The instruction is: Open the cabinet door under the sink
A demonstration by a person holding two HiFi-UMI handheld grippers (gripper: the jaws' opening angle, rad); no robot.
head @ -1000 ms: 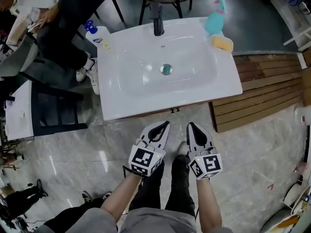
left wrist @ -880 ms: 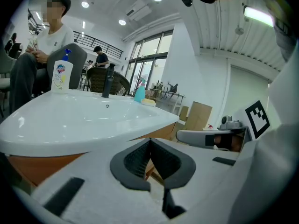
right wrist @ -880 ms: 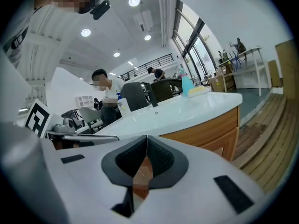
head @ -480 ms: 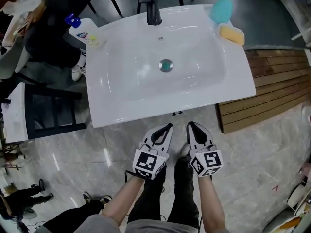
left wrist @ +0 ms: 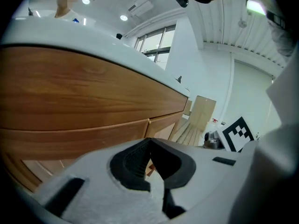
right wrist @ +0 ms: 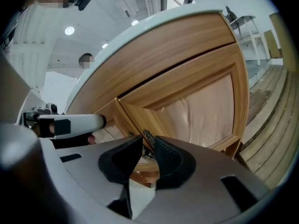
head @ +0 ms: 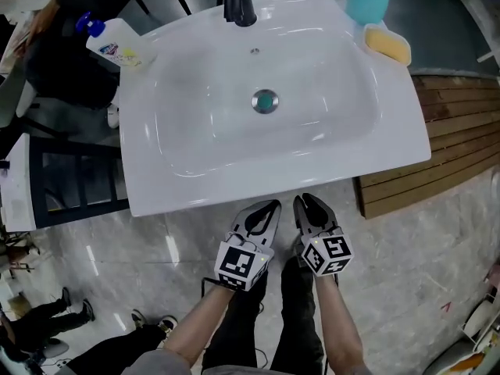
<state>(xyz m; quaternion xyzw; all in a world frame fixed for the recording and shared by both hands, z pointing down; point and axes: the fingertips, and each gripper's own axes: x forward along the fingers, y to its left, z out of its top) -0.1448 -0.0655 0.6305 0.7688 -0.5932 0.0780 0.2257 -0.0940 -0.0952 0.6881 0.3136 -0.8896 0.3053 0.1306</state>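
White sink top (head: 195, 178), rim bare along the front. Black faucet (head: 238, 6) at rear centre, drain (head: 265, 101) mid-basin. Rear left corner: white bottle w/ blue cap (head: 117, 47), lying on its side. Rear right corner: teal bottle (head: 366, 0), upright, w/ yellow sponge (head: 388, 44) just in front of it. Below: grey glossy tile floor (head: 141, 264). Wooden slat decking (head: 461, 147) lies on it to the right of the sink, black frame (head: 82, 212) stands at left.
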